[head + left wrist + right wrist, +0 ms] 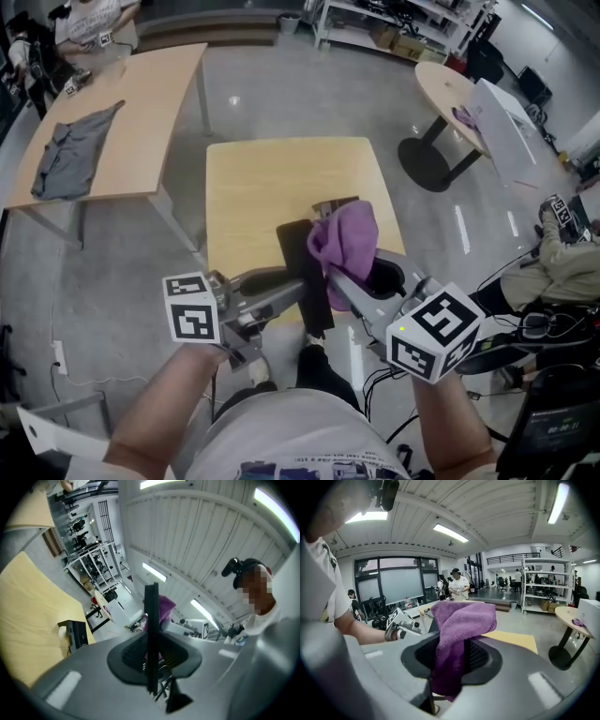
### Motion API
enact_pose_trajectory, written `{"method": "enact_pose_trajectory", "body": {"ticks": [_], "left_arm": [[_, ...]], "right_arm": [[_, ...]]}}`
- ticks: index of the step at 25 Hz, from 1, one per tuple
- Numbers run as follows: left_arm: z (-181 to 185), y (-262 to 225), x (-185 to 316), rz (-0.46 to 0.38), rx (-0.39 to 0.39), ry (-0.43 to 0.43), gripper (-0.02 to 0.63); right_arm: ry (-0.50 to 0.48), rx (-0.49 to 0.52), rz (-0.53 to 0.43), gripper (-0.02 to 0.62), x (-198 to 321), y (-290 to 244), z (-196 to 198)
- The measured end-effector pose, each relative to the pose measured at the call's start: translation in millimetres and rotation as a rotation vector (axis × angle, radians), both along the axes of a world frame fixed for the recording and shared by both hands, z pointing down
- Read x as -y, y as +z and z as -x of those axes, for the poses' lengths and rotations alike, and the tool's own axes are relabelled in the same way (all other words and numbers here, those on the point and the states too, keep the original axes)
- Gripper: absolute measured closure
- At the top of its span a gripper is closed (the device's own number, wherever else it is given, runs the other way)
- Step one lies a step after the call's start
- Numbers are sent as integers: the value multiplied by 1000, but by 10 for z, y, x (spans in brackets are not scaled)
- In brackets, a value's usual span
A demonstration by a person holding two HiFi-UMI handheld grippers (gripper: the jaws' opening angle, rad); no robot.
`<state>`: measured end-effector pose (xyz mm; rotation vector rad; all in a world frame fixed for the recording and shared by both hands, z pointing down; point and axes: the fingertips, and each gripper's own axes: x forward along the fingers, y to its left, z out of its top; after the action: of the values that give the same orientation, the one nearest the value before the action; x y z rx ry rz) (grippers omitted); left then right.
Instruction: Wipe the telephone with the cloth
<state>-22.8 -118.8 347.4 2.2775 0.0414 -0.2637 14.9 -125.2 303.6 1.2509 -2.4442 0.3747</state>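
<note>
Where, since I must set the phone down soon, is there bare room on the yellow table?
Bare: the yellow table, far half and whole left side, bordered by its far and left edges. Crowded: the near right part, with a small black box, the purple cloth in the right gripper and the black phone in the left gripper.

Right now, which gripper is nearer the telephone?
Left. The left gripper is shut on the telephone, gripping it edge-on; the right gripper sits just beside it, holding the purple cloth near its upper half.
</note>
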Motion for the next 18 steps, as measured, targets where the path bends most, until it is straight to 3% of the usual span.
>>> {"method": "enact_pose_trajectory", "body": {"ticks": [18], "left_arm": [[49,-76,51,-33,-27,12,522]], "right_arm": [[16,-3,147,482,-512,604,-111]]}}
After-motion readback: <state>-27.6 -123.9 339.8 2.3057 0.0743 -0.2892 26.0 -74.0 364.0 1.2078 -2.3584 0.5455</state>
